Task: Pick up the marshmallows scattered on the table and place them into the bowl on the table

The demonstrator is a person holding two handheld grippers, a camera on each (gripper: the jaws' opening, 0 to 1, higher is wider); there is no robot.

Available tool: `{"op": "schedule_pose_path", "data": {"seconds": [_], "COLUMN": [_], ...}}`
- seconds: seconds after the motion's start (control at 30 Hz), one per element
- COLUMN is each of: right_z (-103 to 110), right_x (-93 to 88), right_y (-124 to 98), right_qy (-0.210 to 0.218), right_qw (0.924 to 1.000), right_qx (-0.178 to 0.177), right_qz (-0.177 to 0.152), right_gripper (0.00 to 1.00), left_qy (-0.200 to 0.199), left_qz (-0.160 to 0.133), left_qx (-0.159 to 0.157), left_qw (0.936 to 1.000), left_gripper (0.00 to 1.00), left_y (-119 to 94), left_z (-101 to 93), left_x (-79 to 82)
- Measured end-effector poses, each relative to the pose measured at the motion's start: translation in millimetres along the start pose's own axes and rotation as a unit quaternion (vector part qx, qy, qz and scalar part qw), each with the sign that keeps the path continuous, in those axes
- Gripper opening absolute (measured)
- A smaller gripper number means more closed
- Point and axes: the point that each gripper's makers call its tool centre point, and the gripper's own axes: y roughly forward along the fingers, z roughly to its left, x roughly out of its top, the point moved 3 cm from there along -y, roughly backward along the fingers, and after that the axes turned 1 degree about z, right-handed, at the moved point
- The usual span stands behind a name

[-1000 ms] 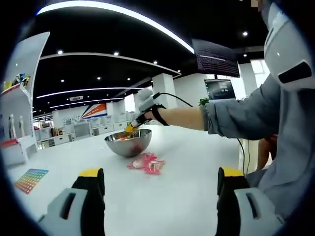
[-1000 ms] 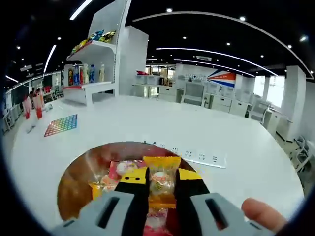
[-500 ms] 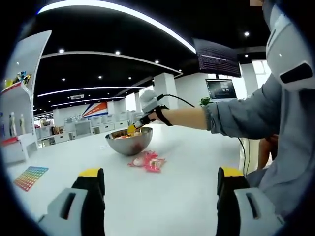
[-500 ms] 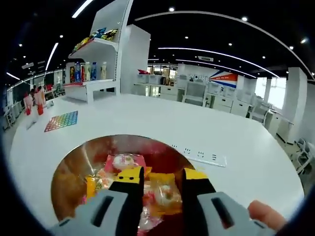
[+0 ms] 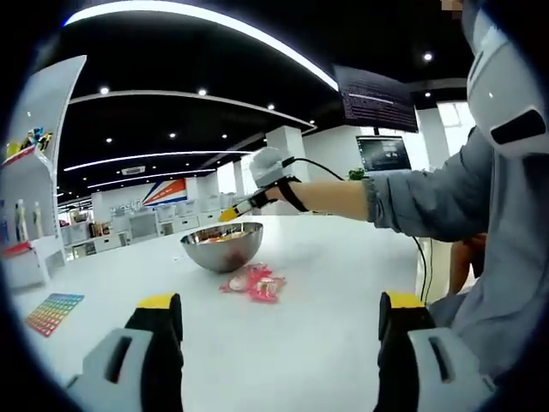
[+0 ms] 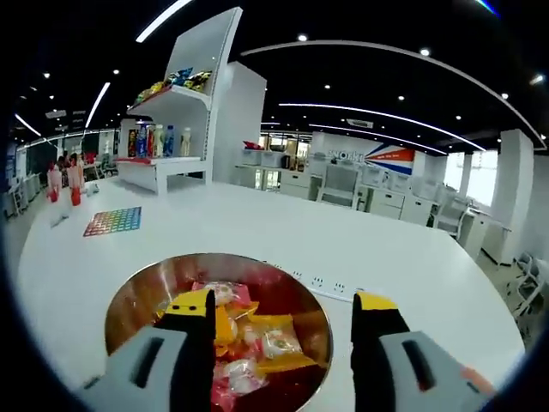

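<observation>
No legible print on marshmallows [image 6: 257, 343].

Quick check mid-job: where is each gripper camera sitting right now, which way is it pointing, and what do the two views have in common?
Left gripper view: low over the white table, looking across at the metal bowl and the pink packets beside it; left gripper open, the person's sleeve reaching out with the right gripper over the bowl.
Right gripper view: above the bowl, looking down into the wrapped marshmallows; right gripper open.
Shared: bowl, table, colourful mat.
</observation>
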Motion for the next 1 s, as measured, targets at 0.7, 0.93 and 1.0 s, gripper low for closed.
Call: {"op": "schedule_pose_path", "data": {"seconds": [0.7, 0.93, 1.0], "right_z": [24.0, 44.0, 50.6], "right_x": [33.5, 57.7, 62.0], "right_y": [-53.5, -99.9, -119.0], "right_qy": [0.010, -0.002, -0.011], "right_qw": [0.9954, 0.9895, 0.9872], "right_qx": [0.046, 0.075, 0.082], "right_qz": [-0.083, -0.124, -0.137], "right_gripper": [0.97, 0.97, 0.97], "left_qy": [0.007, 0.004, 0.003], "left_qz": [0.003, 0.002, 0.002], "left_qx": [0.000, -0.003, -0.003], "left_qw": [1.0000, 1.0000, 1.0000], "left_gripper": [0.95, 0.95, 0.95], "left_y": [1.4, 7.4, 8.0], "left_z": [0.8, 3.4, 5.1], "left_x": [5.5, 5.4, 5.3]}}
